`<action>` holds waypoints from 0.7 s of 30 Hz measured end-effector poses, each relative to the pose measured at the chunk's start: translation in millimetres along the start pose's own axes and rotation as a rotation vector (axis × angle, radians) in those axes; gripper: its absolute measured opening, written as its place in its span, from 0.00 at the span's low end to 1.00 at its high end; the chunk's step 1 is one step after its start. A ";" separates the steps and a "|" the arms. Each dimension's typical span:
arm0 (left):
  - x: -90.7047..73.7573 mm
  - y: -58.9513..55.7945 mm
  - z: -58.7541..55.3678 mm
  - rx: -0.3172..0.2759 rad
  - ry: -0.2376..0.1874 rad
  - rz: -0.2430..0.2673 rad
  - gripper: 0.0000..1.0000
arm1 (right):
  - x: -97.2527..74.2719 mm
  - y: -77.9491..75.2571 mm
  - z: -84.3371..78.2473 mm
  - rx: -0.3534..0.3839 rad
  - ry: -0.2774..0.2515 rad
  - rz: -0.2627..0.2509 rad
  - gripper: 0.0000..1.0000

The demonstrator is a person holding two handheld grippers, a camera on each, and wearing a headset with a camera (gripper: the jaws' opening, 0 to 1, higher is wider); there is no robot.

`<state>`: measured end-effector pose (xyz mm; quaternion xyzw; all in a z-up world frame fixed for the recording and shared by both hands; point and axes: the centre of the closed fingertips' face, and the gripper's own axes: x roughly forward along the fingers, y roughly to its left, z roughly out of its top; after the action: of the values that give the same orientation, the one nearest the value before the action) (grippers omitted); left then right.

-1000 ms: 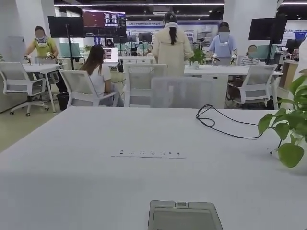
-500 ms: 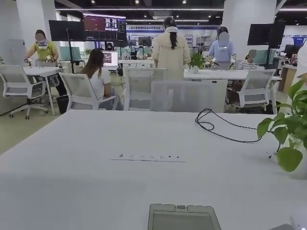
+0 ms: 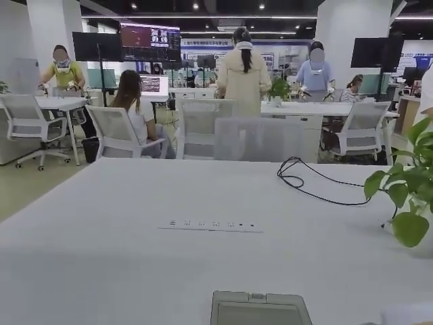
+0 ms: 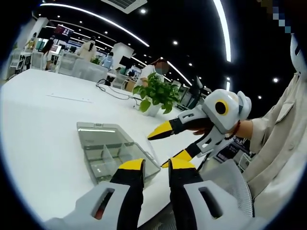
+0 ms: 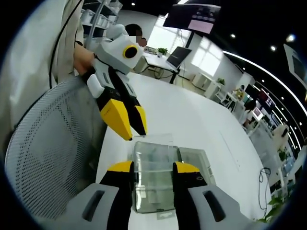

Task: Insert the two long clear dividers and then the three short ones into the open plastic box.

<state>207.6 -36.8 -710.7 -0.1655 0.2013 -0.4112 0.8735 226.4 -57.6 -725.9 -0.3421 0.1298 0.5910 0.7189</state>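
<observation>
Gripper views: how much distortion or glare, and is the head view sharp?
Left gripper view: fisheye bends the ceiling lights; plastic box sharp. Right gripper view: box faint, see-through between the right tongs. Head view: even light, fairly sharp, box cropped at the bottom.

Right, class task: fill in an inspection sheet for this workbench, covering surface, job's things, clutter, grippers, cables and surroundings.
Surface: white table with a flush socket strip.
Job's things: open clear plastic box at the near edge; partitions seem to stand inside, number unclear.
Clutter: potted plant at the right edge.
Grippers: left gripper and right gripper both close to the box, jaws apart.
Cables: black cable looped on the far right of the table.
Surroundings: open office with white chairs, people at other desks, and monitors.
</observation>
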 end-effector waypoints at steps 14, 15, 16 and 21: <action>2.3 1.9 5.2 -0.123 -0.032 -0.005 0.01 | 4.7 -1.8 13.2 -0.030 -0.031 -0.025 0.32; 2.2 2.4 5.3 -0.125 -0.032 -0.001 0.00 | 4.9 -2.3 13.4 -0.031 -0.031 -0.027 0.32; 1.6 4.4 5.5 -0.132 -0.030 0.011 0.00 | 5.0 -3.2 13.9 -0.032 -0.030 -0.032 0.32; -0.3 10.7 7.4 -0.197 -0.033 0.039 0.00 | 6.0 -5.8 16.8 -0.036 -0.034 -0.050 0.32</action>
<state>218.0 -29.1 -709.1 -0.2533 0.2293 -0.3694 0.8642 229.8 -42.6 -715.2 -0.3481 0.0982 0.5807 0.7294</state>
